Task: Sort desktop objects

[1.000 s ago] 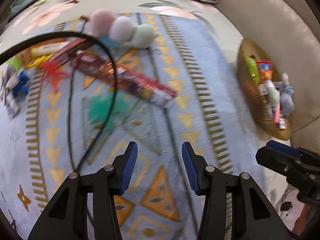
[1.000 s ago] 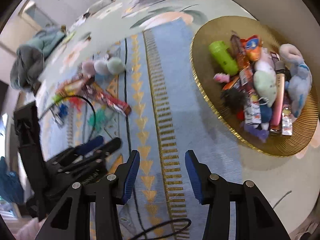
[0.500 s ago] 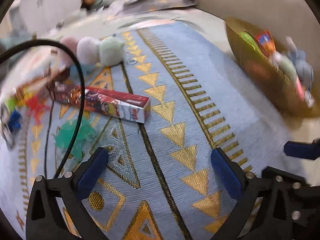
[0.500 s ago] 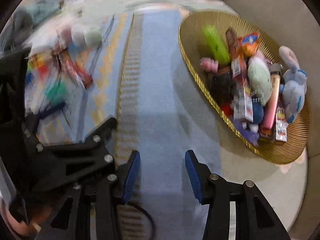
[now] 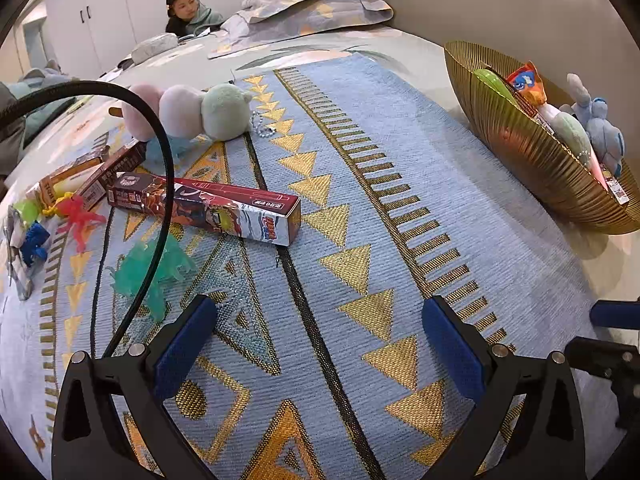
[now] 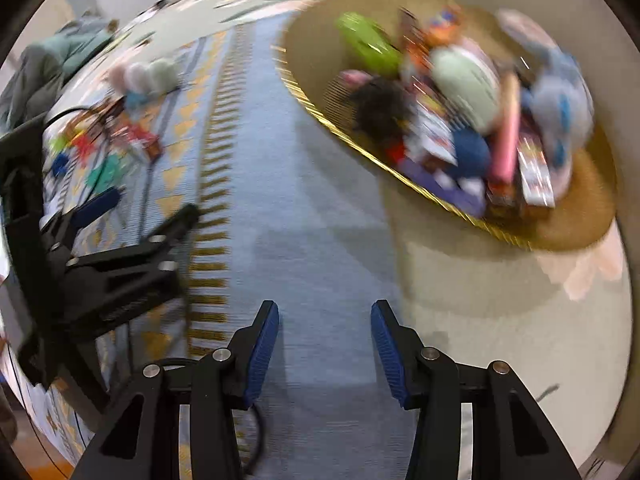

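A long red printed box [image 5: 208, 208] lies on the blue patterned cloth [image 5: 400, 184], ahead and left of my left gripper [image 5: 320, 308]. That gripper is open wide over bare cloth, with nothing between its fingers. Beyond the box sit a pastel plush trio [image 5: 188, 110], a teal rubbery toy [image 5: 152, 268], a red toy [image 5: 78, 214] and a blue one [image 5: 36, 240]. My right gripper [image 6: 325, 312] hovers over the cloth's edge near the golden basket [image 6: 360, 148]. Its jaws are opening a little and hold nothing. In this blurred view the left gripper [image 6: 140, 212] shows at the left.
The golden basket [image 5: 520, 148] at the right is full of plush toys and packets. A black cable [image 5: 160, 184] arcs over the box and the teal toy. Brown boxes [image 5: 108, 172] lie at the far left. A person [image 5: 184, 8] and pillows [image 5: 312, 4] are at the back.
My left gripper's jaws spread from narrow to wide, and it swung toward the red box, then held still. My right gripper moved toward the basket, which now looms larger.
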A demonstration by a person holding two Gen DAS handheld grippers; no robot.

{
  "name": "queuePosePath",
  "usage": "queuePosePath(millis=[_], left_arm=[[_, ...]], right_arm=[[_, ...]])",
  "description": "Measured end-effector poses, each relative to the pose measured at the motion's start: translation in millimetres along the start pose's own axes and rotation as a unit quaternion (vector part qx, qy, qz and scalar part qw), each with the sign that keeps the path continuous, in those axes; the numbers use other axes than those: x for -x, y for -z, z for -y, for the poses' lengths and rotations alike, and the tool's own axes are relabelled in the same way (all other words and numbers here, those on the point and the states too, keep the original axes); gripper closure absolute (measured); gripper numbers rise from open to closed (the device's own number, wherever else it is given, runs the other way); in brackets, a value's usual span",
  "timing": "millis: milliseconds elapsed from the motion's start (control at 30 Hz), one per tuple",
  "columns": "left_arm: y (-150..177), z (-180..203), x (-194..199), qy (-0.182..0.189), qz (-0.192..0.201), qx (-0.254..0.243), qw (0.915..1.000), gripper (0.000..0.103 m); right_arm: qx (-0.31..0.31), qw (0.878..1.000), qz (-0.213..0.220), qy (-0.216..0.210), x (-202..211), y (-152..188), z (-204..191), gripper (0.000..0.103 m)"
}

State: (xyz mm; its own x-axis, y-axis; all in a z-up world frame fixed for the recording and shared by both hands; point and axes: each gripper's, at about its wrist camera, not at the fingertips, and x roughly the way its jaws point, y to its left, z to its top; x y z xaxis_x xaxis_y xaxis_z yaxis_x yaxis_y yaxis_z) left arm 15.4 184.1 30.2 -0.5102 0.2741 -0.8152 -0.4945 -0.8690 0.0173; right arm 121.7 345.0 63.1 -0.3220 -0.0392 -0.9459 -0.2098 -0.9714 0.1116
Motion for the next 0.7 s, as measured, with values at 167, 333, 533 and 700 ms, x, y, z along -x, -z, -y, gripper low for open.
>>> queuePosePath(millis=[167,333,533,700], left_arm=[[-1.3,-0.6,-0.6,0.001,0.000,0.000,1.0000,0.000],[-0.4,-0.8,-0.2,0.004,0.000,0.003,1.0000,0.000],[-0.5,-2.1,-0.1,0.002,0.000,0.001,1.0000,0.000],[-0.5,-4.2,-0.9,0.003,0.001,0.003,1.0000,0.000]], right_arm=[[0.061,0.998,0.030,-0.019,-1.9,13.4,-14.1,0.014],[0.121,0.990,0.063,0.042,14.9,22.3,-22.8,0.013],[0.003,0.995,0.066,0.070,6.2,29.2,29.6,0.000],[-0.009,0.987,0.131,0.087,16.4,47.1,32.1,0.000]])
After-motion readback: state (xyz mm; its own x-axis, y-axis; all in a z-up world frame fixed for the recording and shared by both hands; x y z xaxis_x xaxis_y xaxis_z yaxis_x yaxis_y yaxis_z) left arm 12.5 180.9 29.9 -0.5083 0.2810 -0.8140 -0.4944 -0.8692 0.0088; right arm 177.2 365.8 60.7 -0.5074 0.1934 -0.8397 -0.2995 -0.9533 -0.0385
